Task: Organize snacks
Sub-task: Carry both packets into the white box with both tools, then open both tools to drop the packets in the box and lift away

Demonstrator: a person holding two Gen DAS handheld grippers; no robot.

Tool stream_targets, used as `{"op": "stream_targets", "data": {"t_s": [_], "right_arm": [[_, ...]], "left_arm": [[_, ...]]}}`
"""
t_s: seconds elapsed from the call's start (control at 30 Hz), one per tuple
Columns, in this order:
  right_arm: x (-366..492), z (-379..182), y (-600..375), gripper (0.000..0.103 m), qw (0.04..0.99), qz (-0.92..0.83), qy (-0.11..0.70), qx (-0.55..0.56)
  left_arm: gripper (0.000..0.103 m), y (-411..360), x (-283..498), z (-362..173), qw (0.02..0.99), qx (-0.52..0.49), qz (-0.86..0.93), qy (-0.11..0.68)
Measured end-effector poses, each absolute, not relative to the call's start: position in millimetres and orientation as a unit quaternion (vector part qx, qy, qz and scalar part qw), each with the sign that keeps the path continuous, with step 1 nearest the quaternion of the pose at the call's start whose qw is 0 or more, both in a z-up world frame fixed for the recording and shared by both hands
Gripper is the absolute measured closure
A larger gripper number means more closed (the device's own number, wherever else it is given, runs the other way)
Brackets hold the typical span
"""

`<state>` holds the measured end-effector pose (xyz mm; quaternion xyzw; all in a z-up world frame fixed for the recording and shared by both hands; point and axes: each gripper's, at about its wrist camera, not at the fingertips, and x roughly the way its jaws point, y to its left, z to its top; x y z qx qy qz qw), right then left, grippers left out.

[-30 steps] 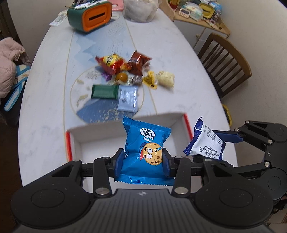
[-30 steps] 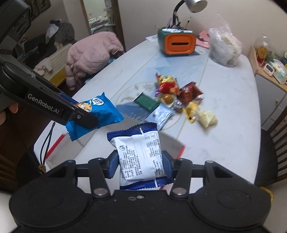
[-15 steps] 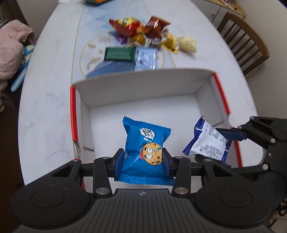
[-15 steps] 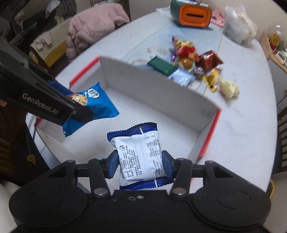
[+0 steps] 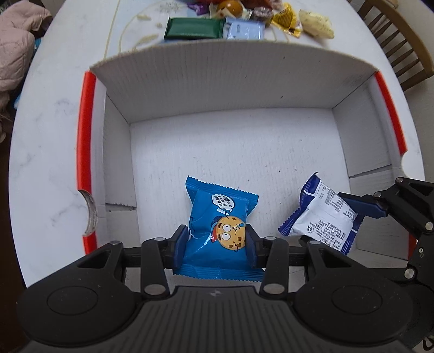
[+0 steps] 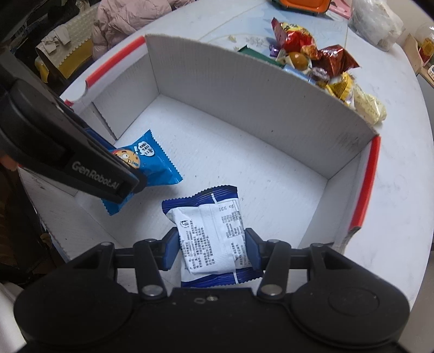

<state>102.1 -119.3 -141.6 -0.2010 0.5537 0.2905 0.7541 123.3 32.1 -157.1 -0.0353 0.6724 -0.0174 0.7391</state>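
My left gripper [image 5: 215, 245] is shut on a bright blue cookie packet [image 5: 219, 217] with a cartoon cookie face, held low inside a white cardboard box [image 5: 230, 76] with red edges. My right gripper [image 6: 211, 249] is shut on a white and navy snack packet [image 6: 210, 233], also inside the box [image 6: 244, 89]. In the left wrist view the white packet [image 5: 322, 217] and the right gripper's fingers [image 5: 363, 209] show at the right. In the right wrist view the blue packet [image 6: 152, 163] and the left gripper's finger [image 6: 89, 165] sit at the left.
Beyond the box's far wall lie loose snacks: a green bar [image 5: 194, 28], a pale blue packet [image 5: 244, 30], red and brown bags [image 6: 295, 35], yellow ones [image 6: 344, 87]. A wooden chair [image 5: 401, 46] stands right of the marble table [image 5: 46, 152]. Pink clothing [image 6: 127, 19] lies left.
Both grippers have come down with their packets from above the box rim to deep inside the box. The loose snacks have slid toward the top edge of both views.
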Motion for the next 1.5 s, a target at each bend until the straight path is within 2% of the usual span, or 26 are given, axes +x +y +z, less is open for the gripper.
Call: {"op": "stream_targets", "data": {"t_s": [0.33, 0.47, 0.77, 1.27, 1.4, 1.47, 1.5], "right_arm": [[104.0, -150.6, -117.3, 0.053, 0.745, 0.284, 0.57, -0.198], [103.0, -152.5, -118.7, 0.053, 0.743, 0.286, 0.573, -0.194], [98.7, -138.0, -126.2, 0.05, 0.75, 0.301, 0.562, -0.179], [97.8, -52.3, -149.8, 0.042, 0.81, 0.308, 0.485, -0.115], [104.9, -28.4, -154.5, 0.041, 0.827, 0.303, 0.461, -0.109], [110.8, -18.4, -158.1, 0.037, 0.836, 0.298, 0.45, -0.104], [113.6, -13.7, -159.7, 0.032, 0.84, 0.294, 0.444, -0.103]], "left_arm": [[0.06, 29.8, 122.4, -170.0, 0.729, -0.034, -0.029, 0.684], [0.056, 30.0, 121.7, -169.8, 0.73, -0.036, -0.034, 0.682], [0.054, 37.9, 115.0, -149.5, 0.744, -0.044, -0.051, 0.665], [0.053, 55.5, 101.0, -48.7, 0.816, -0.045, -0.07, 0.573], [0.046, 59.5, 104.2, -18.9, 0.837, -0.04, -0.076, 0.541], [0.046, 60.7, 107.8, -5.0, 0.847, -0.037, -0.076, 0.525], [0.046, 61.5, 110.9, 0.8, 0.85, -0.036, -0.076, 0.519]]}}
